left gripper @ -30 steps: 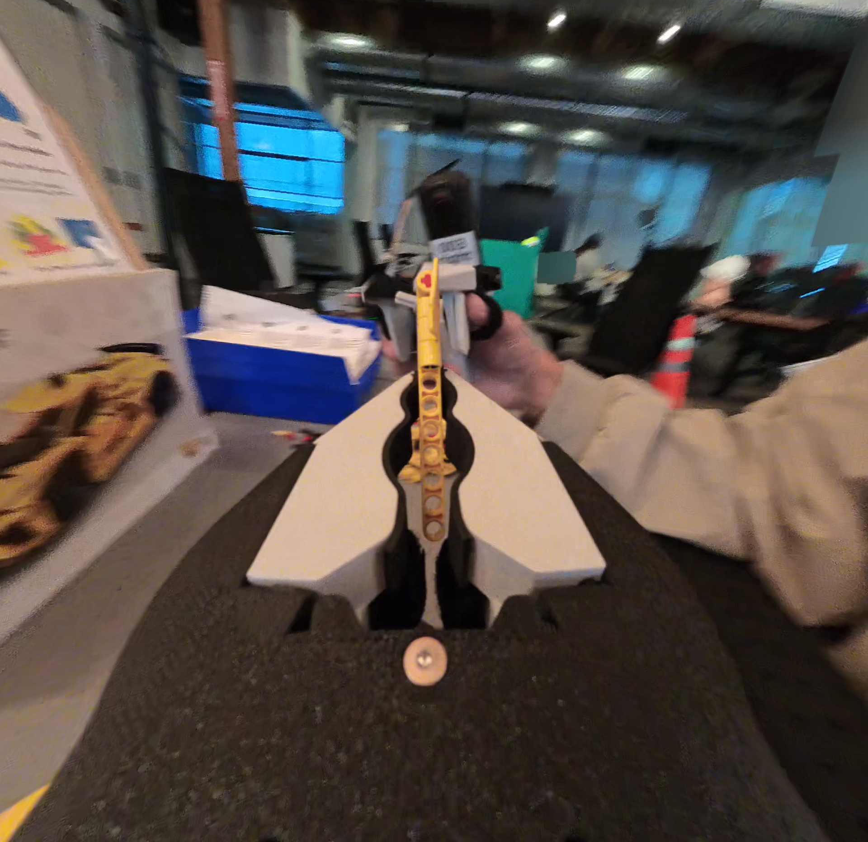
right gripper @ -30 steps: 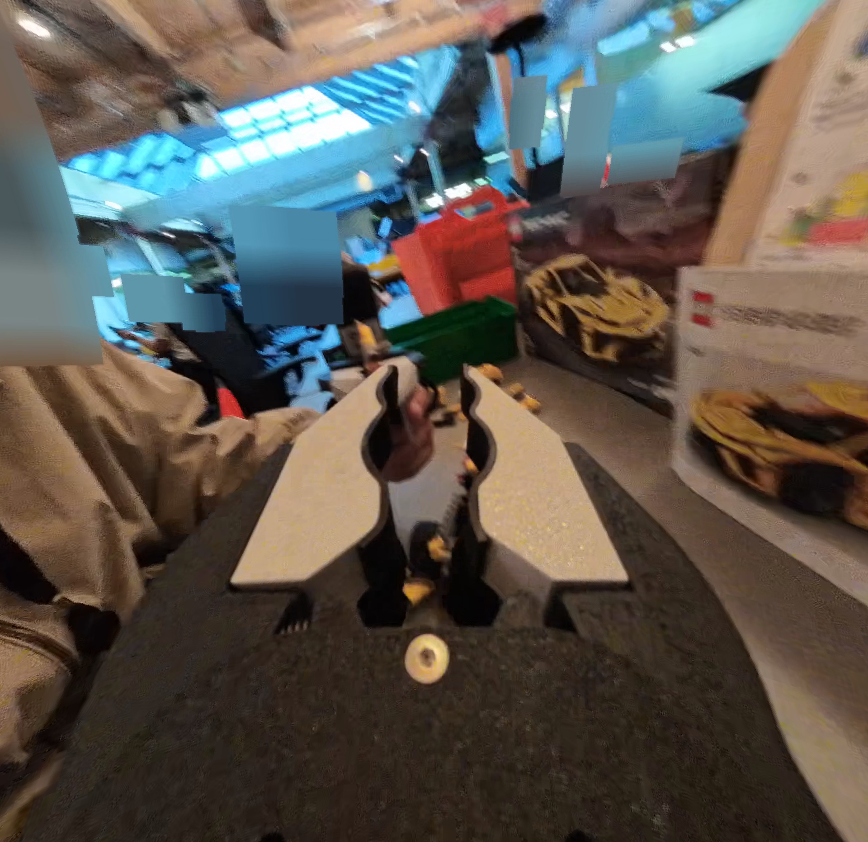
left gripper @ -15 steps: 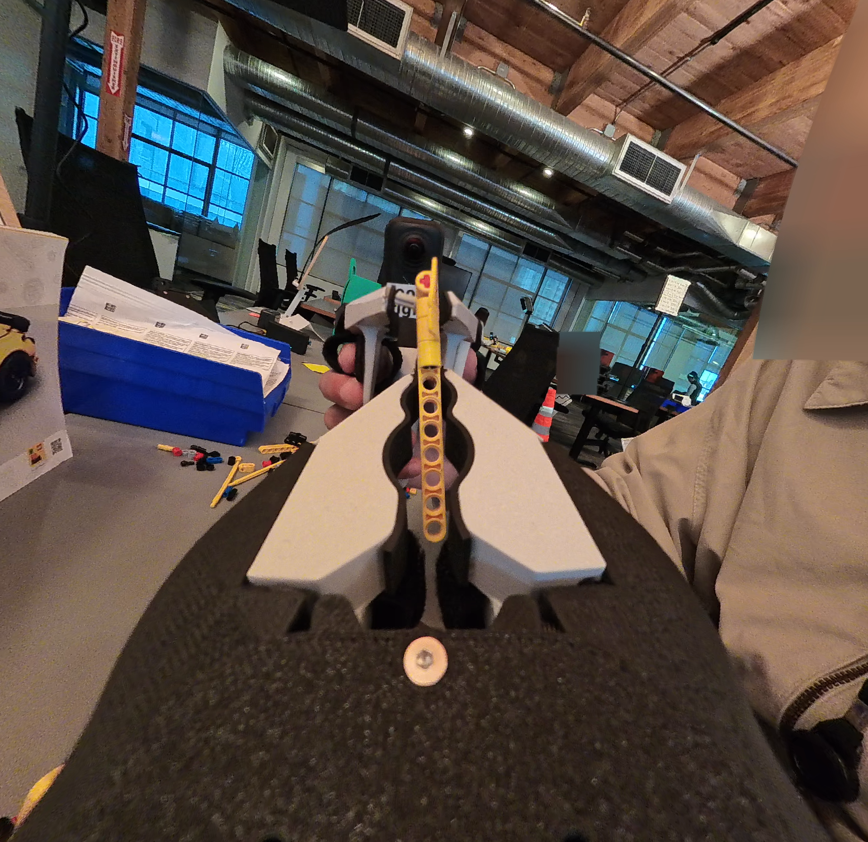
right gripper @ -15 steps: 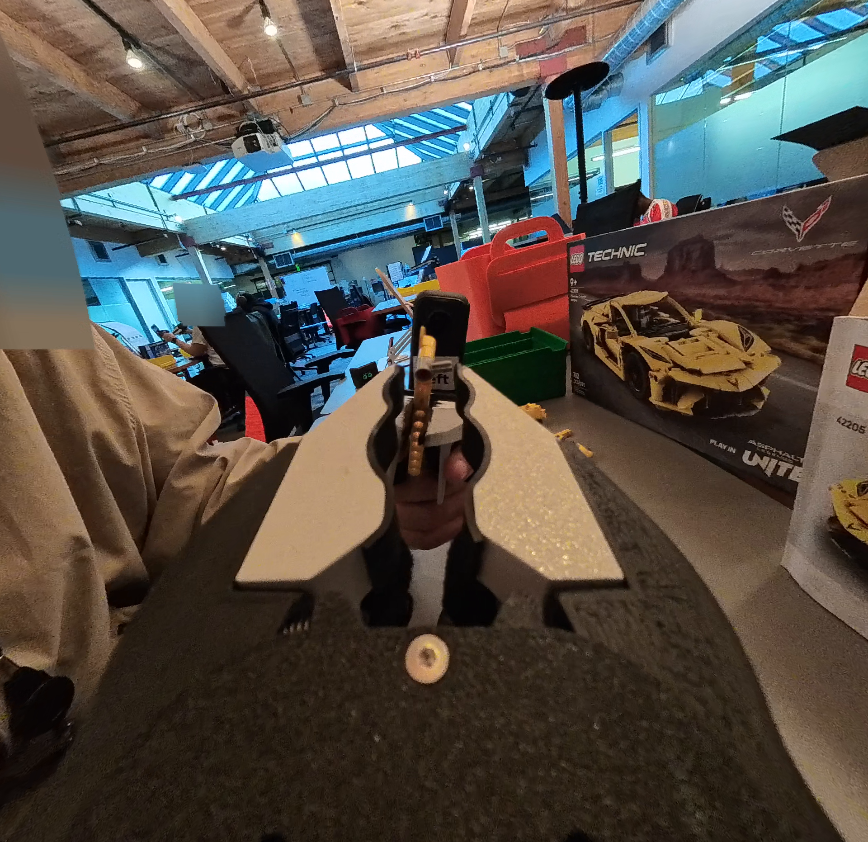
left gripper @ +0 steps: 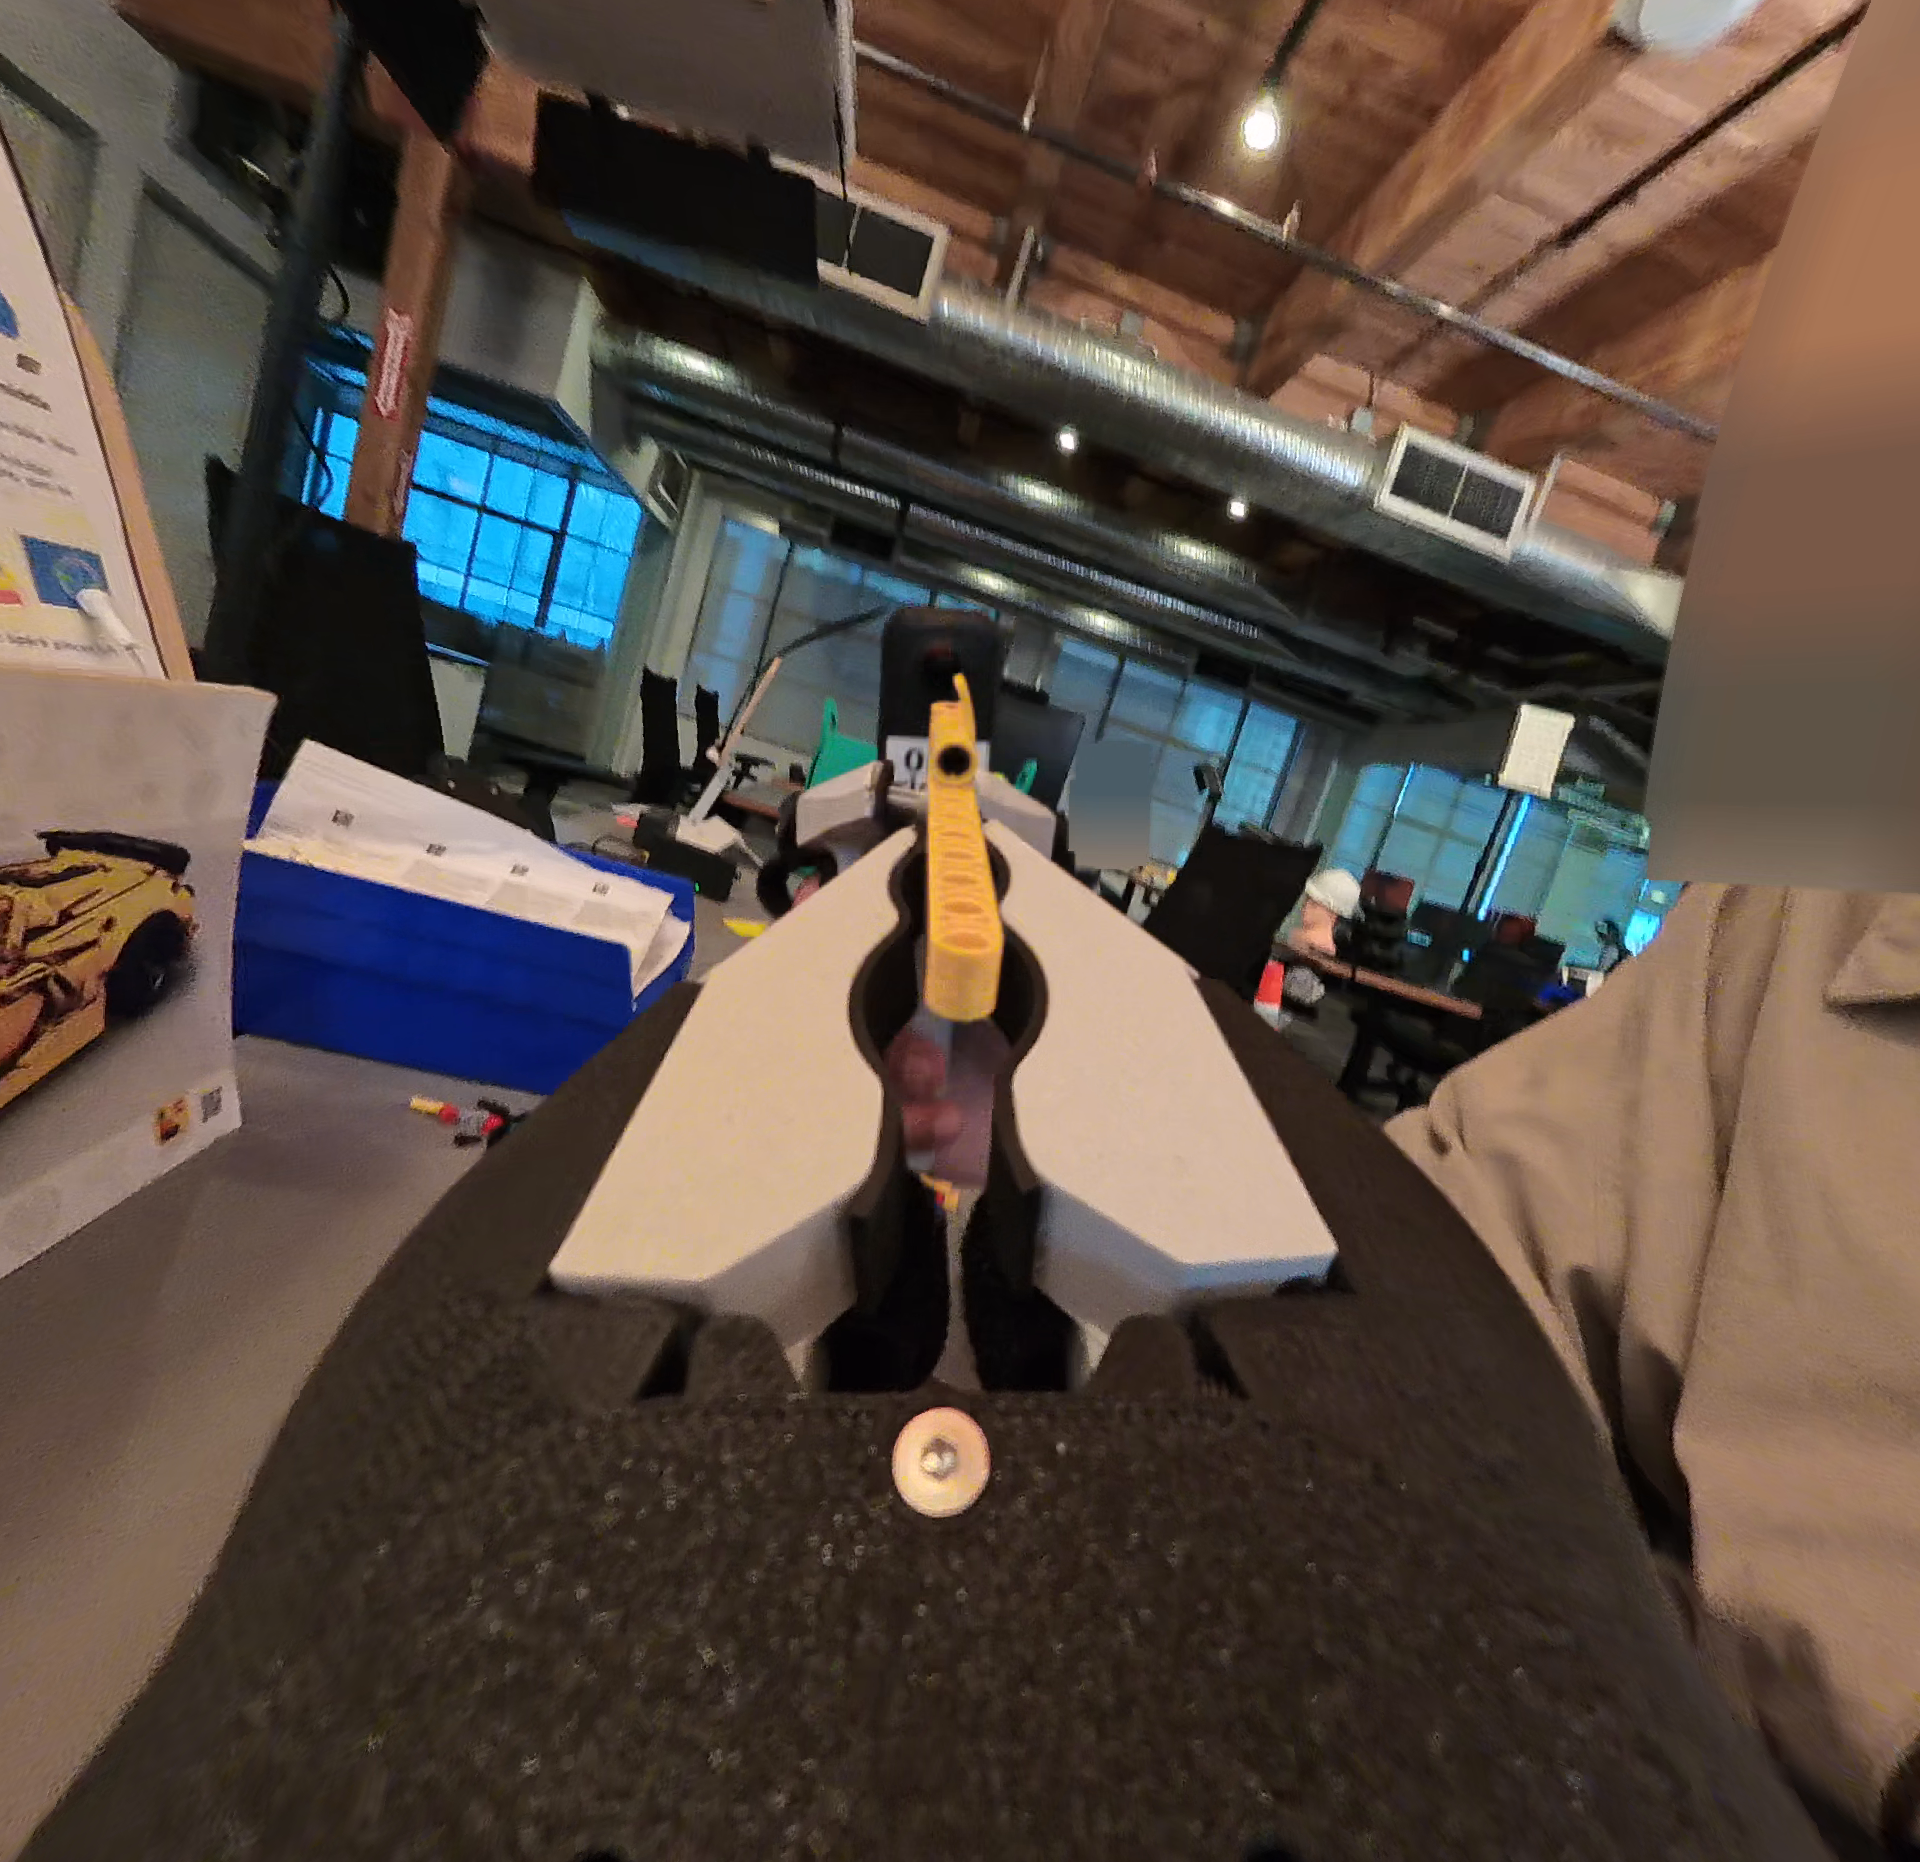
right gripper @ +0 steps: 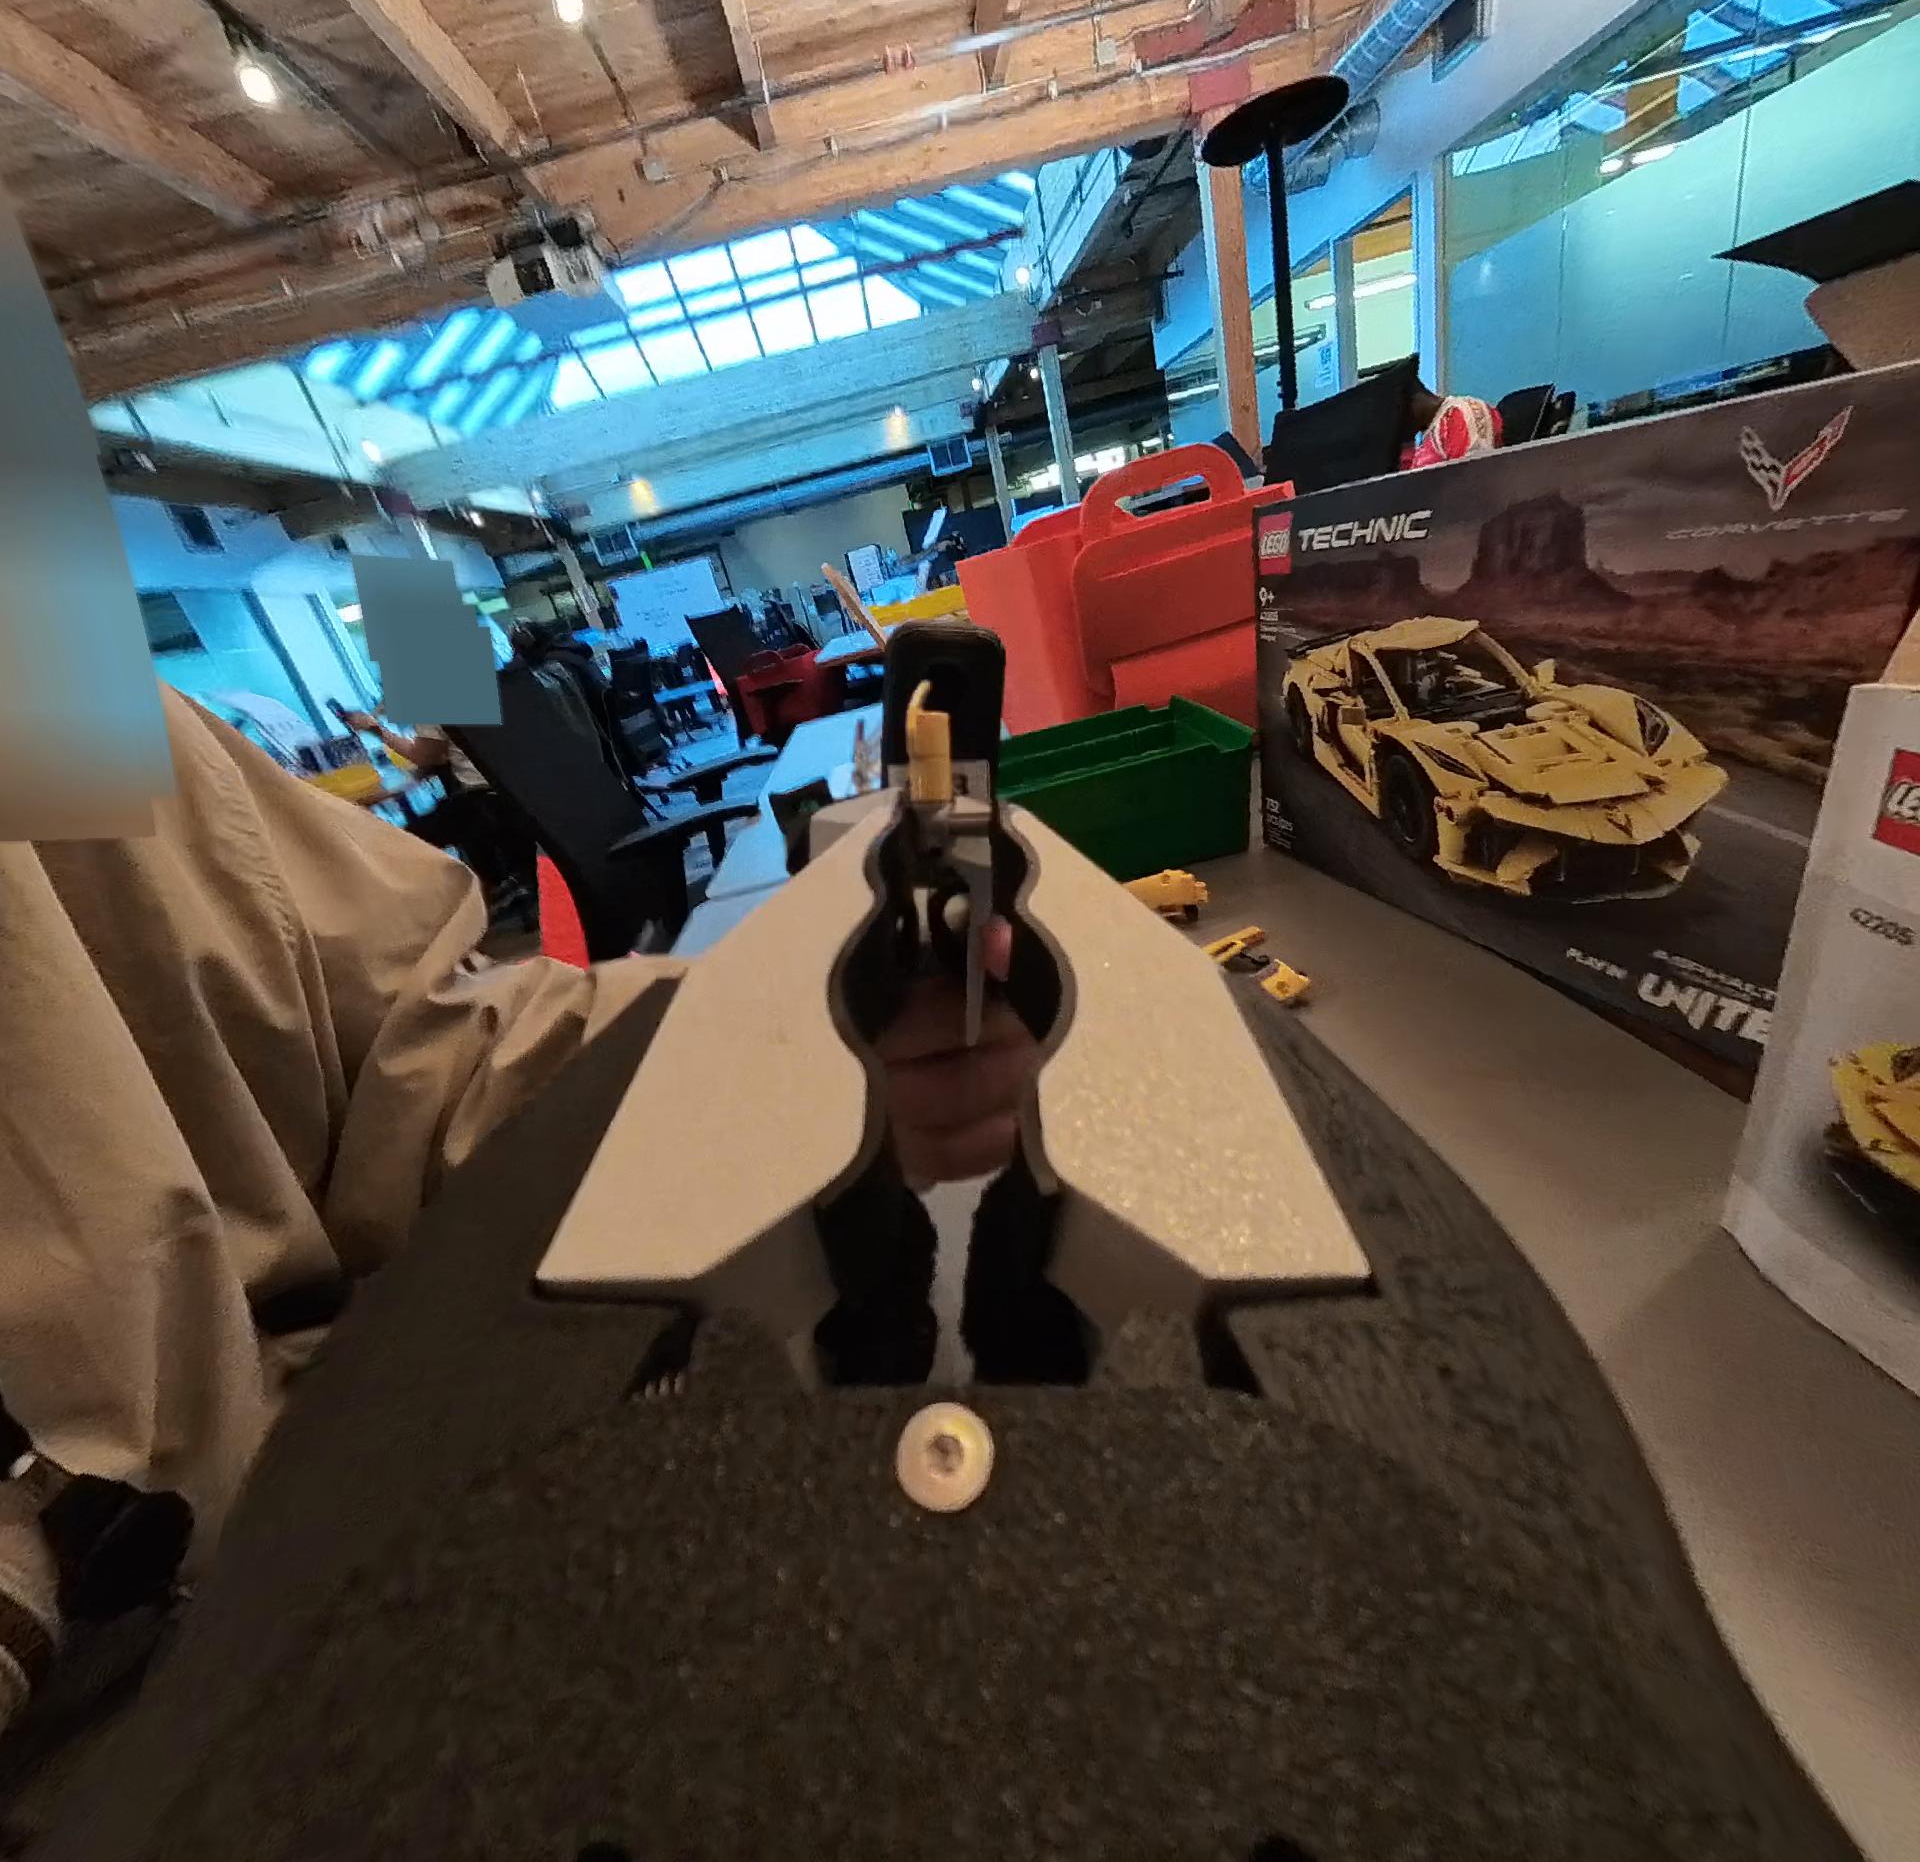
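Note:
My left gripper (left gripper: 958, 856) is shut on a yellow beam with holes (left gripper: 961, 908), which sticks out forward and upward past the fingertips. My right gripper (right gripper: 940, 825) faces it head-on, jaws a narrow gap apart with nothing between them. In the right wrist view the beam's yellow end (right gripper: 928, 763) shows just above and beyond my right fingertips, in front of the left gripper's black camera (right gripper: 942, 680). In the left wrist view the right gripper's grey fingers (left gripper: 831, 825) flank the beam's tip. Both are held in the air above a grey table (right gripper: 1507, 1137).
A blue bin of papers (left gripper: 436, 960), a white box with a yellow car picture (left gripper: 104, 939) and small loose parts (left gripper: 468, 1116) lie left. A red case (right gripper: 1122, 607), green bin (right gripper: 1132, 794), large car box (right gripper: 1558, 732) and yellow parts (right gripper: 1247, 955) lie right. A beige sleeve (left gripper: 1714, 1241) is close.
The two grippers have swung to face each other and come closer. The beam now points more toward the right gripper and looks foreshortened. The right jaws have narrowed.

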